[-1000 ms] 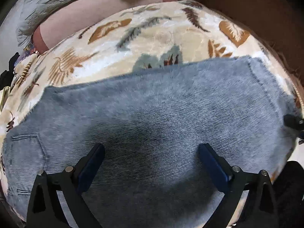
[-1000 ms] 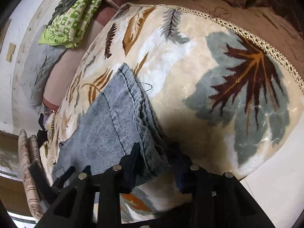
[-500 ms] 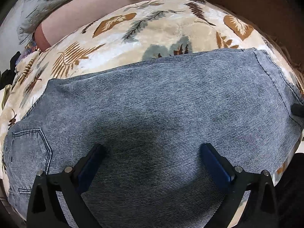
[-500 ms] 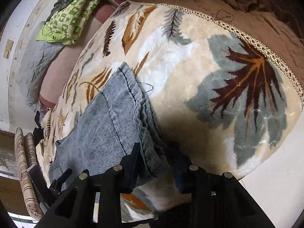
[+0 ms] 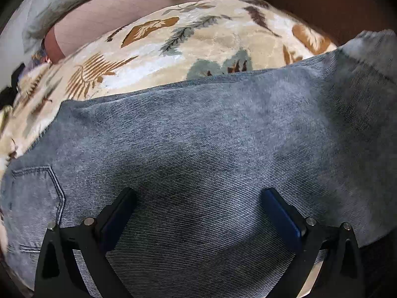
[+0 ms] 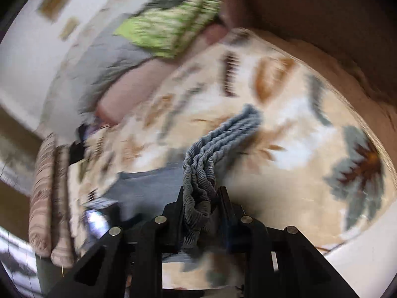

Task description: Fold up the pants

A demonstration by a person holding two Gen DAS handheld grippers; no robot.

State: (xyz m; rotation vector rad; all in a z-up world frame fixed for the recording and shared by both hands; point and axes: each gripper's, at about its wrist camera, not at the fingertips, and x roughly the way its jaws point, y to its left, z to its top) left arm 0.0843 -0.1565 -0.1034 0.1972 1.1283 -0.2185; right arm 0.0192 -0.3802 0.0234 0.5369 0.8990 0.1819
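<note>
The blue denim pants (image 5: 198, 149) lie folded lengthwise across a cream leaf-print blanket (image 5: 173, 44), back pocket at the left. My left gripper (image 5: 198, 198) is open, its blue-padded fingers (image 5: 280, 213) spread just above the middle of the denim. In the right wrist view my right gripper (image 6: 202, 198) is shut on the stacked hem ends of the pants (image 6: 213, 149) and holds them lifted off the blanket (image 6: 310, 124). In the left wrist view that end rises at the far right (image 5: 367, 57).
A green patterned cloth (image 6: 168, 24) and a grey quilt (image 6: 99, 69) lie at the far side on a pink sheet (image 5: 119, 17). A rolled striped fabric (image 6: 47, 193) lies at the left. A brown surface (image 6: 322, 19) borders the blanket's far right.
My right gripper closed on the hem end and lifted it, swinging left; the right view is motion-blurred. The pants' right end now rises off the blanket. My left gripper has stayed open over the denim.
</note>
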